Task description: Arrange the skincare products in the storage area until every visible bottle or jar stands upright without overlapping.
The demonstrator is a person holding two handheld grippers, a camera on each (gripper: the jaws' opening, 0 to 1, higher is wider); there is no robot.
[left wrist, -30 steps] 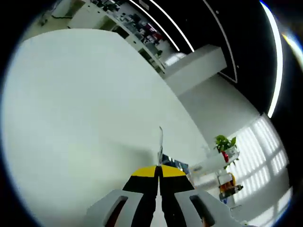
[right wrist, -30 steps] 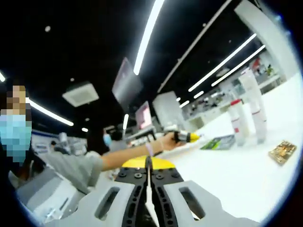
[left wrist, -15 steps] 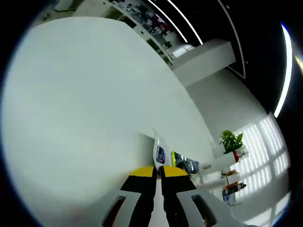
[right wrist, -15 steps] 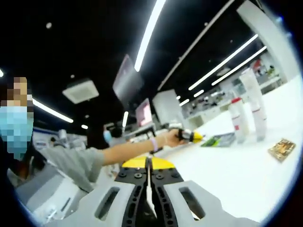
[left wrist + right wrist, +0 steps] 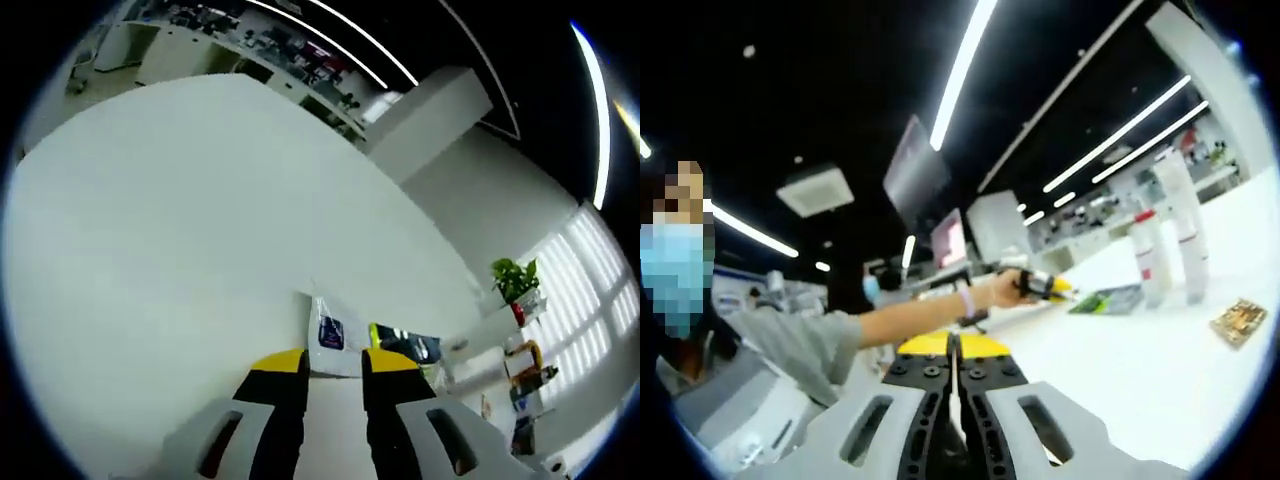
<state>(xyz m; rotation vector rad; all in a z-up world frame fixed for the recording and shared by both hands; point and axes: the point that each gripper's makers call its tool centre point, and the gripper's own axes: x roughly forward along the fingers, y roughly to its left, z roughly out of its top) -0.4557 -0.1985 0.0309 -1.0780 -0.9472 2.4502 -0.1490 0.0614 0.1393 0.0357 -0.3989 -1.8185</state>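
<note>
In the left gripper view the left tool (image 5: 333, 372) has its yellow-tipped jaws parted by a clear gap and grips nothing. Just past the tips, straight ahead, lies a flat white sachet with a dark blue label (image 5: 329, 334) on the white bench (image 5: 180, 230), its long axis running roughly along the tool's own line; whether the tips touch it cannot be told. Beyond it sits a flat green-and-dark packet (image 5: 400, 345).

In the right gripper view the right tool (image 5: 953, 372) has its jaws pressed together with nothing between them, and it hangs well back from the goods. Farther off, the person's outstretched hand (image 5: 1002, 290) holds the other tool out over the bench. Beyond that, two tall white tubes with red bands (image 5: 1170, 245) stand upright close together, with a small patterned brown packet (image 5: 1240, 322) lying flat near them.

Judging from this, the left tool is far nearer the sachet and lined up to close on it
</note>
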